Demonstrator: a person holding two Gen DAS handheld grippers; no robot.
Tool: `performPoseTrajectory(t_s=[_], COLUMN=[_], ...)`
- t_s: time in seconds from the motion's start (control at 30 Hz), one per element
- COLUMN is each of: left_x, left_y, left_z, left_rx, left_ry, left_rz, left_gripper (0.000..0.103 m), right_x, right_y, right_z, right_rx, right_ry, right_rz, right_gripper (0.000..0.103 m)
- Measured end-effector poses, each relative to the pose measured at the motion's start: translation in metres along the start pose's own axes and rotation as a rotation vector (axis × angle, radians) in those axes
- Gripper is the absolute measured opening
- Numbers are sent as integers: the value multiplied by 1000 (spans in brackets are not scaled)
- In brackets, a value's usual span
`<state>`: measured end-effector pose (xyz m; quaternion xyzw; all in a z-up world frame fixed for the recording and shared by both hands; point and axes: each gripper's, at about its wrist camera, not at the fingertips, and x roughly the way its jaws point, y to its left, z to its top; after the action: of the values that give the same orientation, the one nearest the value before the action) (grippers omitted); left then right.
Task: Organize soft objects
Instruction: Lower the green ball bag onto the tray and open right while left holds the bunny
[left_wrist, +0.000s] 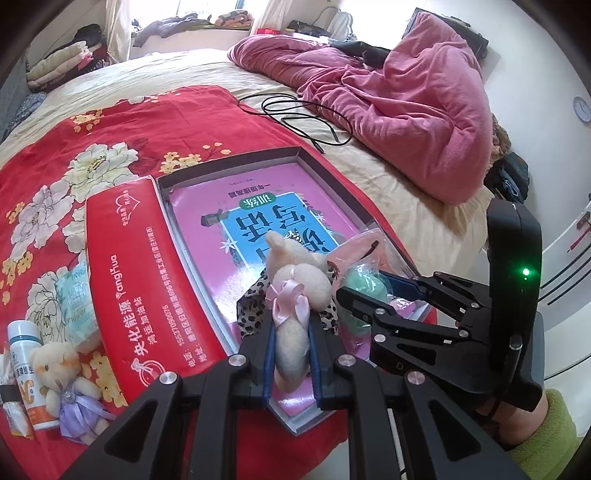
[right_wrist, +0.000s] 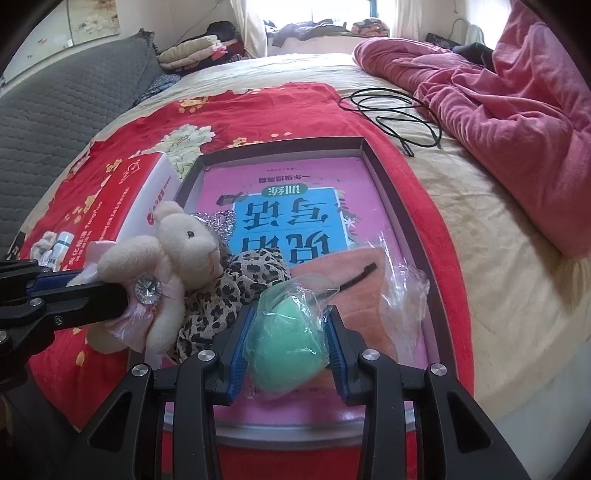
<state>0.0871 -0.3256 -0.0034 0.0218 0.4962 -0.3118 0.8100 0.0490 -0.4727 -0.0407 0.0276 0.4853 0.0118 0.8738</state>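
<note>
Bedding in red floral print covers the bed under both your hands, with a shallow grey tray (right_wrist: 400, 206) lying on it just ahead of the fingers.

Your left gripper (left_wrist: 291, 354) is clamped on a cream plush bear (left_wrist: 295, 295) around its lower body, so the head and pink ribbon stay free beyond the fingertips. Its long axis runs along the fingers, head pointing away from you and down toward the tray. That grip looks chosen to lower it head-first onto the pile.

Your right gripper (right_wrist: 288, 343) is closed on a green sponge egg (right_wrist: 286, 332) in a clear wrapper, squeezed across its width, narrow end pointing forward from the pads. It hangs over the tray's near end.

Just past both fingertips lie a leopard-print cloth (right_wrist: 240, 288) and a peach cloth (right_wrist: 347, 284), already in the tray. A second bear (left_wrist: 64, 384) waits on the bedding, well off to your left gripper's left.
</note>
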Motion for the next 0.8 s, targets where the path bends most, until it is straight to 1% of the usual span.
performPoseTrajectory(t_s=[0.23, 0.53, 0.8], left_x=[4, 5, 6], left_y=[4, 13, 17], left_z=[2, 7, 7], left_rx=[-3, -31, -36], left_ry=[0, -3, 0], left_rz=[8, 11, 23], left_gripper=[16, 16, 16], right_x=[8, 12, 13], right_y=[3, 7, 13], right_z=[3, 4, 4], right_rx=[-17, -37, -59], right_ry=[8, 13, 15], right_rz=[16, 19, 13], right_gripper=[39, 39, 41])
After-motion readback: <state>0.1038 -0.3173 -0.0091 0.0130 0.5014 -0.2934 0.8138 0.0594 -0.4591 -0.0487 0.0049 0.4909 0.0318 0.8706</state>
